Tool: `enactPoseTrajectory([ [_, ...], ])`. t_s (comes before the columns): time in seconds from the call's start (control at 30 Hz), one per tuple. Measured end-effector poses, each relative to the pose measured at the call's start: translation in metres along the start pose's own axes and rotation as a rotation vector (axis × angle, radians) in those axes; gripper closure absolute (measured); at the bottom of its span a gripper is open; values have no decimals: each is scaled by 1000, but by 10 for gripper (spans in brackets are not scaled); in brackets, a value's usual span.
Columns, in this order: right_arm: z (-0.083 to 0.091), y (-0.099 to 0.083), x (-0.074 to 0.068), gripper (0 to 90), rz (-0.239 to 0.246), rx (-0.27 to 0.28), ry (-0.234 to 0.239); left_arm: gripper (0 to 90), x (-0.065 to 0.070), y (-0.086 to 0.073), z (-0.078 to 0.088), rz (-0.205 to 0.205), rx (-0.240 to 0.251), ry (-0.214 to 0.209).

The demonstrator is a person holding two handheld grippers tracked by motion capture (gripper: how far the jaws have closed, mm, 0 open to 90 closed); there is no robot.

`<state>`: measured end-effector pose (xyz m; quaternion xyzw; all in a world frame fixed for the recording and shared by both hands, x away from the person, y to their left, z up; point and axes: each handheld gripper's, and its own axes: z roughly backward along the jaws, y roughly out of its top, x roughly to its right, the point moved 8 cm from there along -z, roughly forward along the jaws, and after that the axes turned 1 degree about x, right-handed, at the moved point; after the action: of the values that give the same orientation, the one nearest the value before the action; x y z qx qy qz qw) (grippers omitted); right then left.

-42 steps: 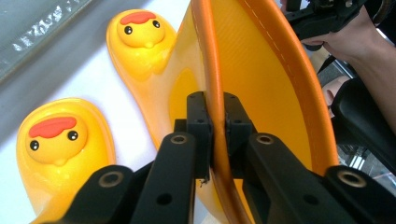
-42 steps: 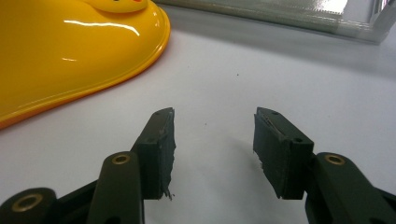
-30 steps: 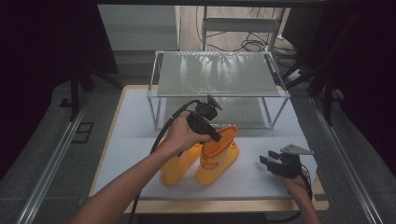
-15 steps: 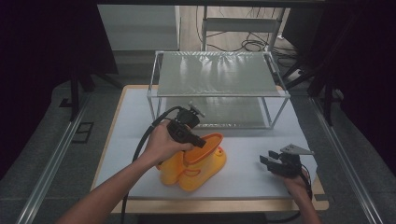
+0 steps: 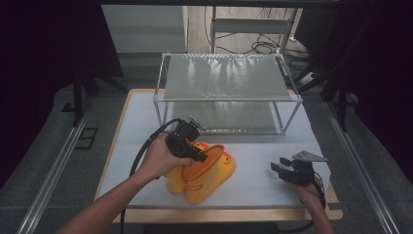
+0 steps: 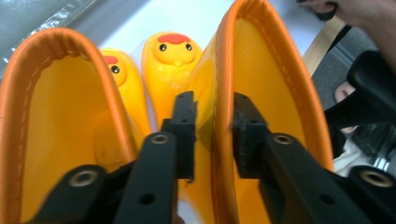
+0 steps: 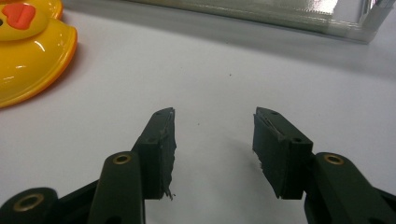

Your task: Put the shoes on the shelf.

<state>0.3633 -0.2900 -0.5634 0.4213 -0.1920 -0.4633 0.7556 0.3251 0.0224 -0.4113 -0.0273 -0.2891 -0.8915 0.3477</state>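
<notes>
Two yellow rubber boots [image 5: 202, 178] with orange rims and duck faces on the toes lie together on the white table [image 5: 272, 187]. My left gripper [image 5: 207, 157] sits at the top of the right-hand boot [image 6: 275, 79]. Its jaws have just been opening and now stand either side of that boot's orange rim without pressing on it [image 6: 214, 116]. The other boot [image 6: 56, 121] gapes beside it. My right gripper [image 5: 282, 169] rests near the table's front right, open [image 7: 215, 135] over bare table. A boot toe [image 7: 32, 51] shows at its far left.
A metal-framed wire shelf rack [image 5: 229, 83] stands across the back of the table, just behind the boots. Metal rails run along the floor on both sides. Cables and a chair base lie beyond the rack.
The left hand moved left and slightly down with the boots, which tipped from upright to lying. Its jaws have let go of the boot rim. The right gripper stayed still.
</notes>
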Motion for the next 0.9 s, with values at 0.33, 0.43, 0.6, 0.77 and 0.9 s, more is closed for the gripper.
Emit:
enactPoseTrajectory([
  [0.33,1,0,1,486,-3,0,-1,488,5,11,24,29,108,-94],
  [0.43,0,0,1,486,-3,0,-2,468,3,12,36,38,144,-107],
  [0.6,0,0,2,486,-5,1,-5,447,-4,9,53,51,169,-100],
  [0.77,0,0,1,486,-6,-2,-4,435,-14,-1,52,71,145,-85],
  [0.9,0,0,2,485,-6,-2,-4,425,-18,-8,46,91,130,-106],
])
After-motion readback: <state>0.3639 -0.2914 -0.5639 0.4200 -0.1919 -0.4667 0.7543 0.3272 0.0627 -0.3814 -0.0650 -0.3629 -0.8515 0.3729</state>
